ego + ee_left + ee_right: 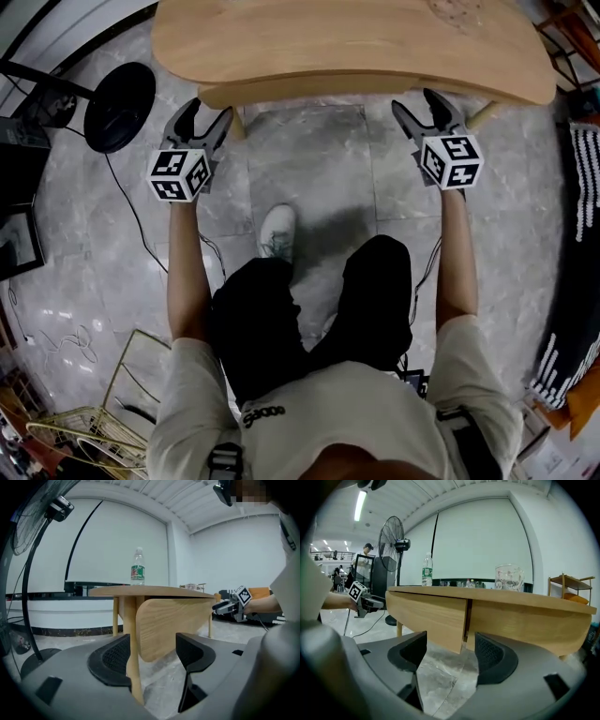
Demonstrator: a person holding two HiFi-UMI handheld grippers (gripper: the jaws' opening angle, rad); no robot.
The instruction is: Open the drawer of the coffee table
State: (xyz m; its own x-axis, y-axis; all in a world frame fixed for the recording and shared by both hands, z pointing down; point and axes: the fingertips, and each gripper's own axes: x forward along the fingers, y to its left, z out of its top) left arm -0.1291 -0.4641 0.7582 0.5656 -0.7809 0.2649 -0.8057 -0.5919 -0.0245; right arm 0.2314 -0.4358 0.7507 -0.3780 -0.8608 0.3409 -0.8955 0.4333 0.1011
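The light wooden coffee table (281, 37) fills the top of the head view, and its curved drawer front (347, 91) shows just under the near edge. My left gripper (208, 112) is open at the drawer front's left end, touching nothing. My right gripper (419, 101) is open at the right end. In the left gripper view the drawer front's rounded end (168, 625) and a table leg (133, 663) stand between the open pads (115, 656), a little way ahead. In the right gripper view the drawer front's end (436, 618) lies ahead of the open jaws.
A water bottle (137, 566) and a glass mug (508, 578) stand on the tabletop. A standing fan (391, 541) is off to the left, its round base (120, 106) on the marble floor with a cable. A gold wire rack (94, 412) sits behind left; the person's shoe (277, 232) is below the table edge.
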